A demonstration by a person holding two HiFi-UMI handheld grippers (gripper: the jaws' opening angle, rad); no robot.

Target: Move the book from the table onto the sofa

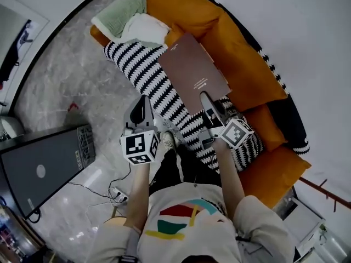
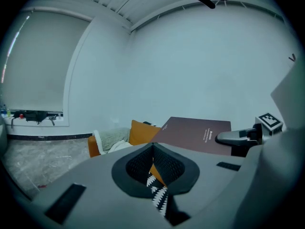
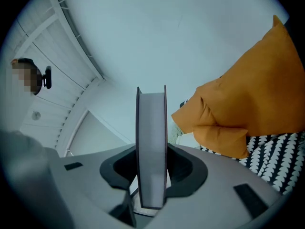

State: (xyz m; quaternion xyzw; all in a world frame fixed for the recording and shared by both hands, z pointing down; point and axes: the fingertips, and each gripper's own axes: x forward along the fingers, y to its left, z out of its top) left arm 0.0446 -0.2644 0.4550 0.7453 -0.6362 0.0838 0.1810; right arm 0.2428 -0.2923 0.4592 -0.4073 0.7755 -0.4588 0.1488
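Observation:
The book (image 1: pixel 193 73) has a brown cover and hangs tilted over the sofa's black-and-white striped seat (image 1: pixel 145 73). My right gripper (image 1: pixel 211 107) is shut on its near edge. In the right gripper view (image 3: pixel 151 175) the book (image 3: pixel 151 128) stands edge-on between the jaws. My left gripper (image 1: pixel 141 109) hovers to the left of the book over the seat's front edge. Its jaws are shut with nothing in them, as the left gripper view (image 2: pixel 153 151) shows. From there the book (image 2: pixel 195 133) and the right gripper (image 2: pixel 238 138) appear at the right.
Orange cushions (image 1: pixel 241 59) line the sofa's back. A green blanket (image 1: pixel 123 10) and a white cloth (image 1: pixel 143 29) lie at its far end. A dark table (image 1: pixel 41 169) and a crate (image 1: pixel 85 141) stand at the left on the marble floor, with cables (image 1: pixel 109 190) beside them.

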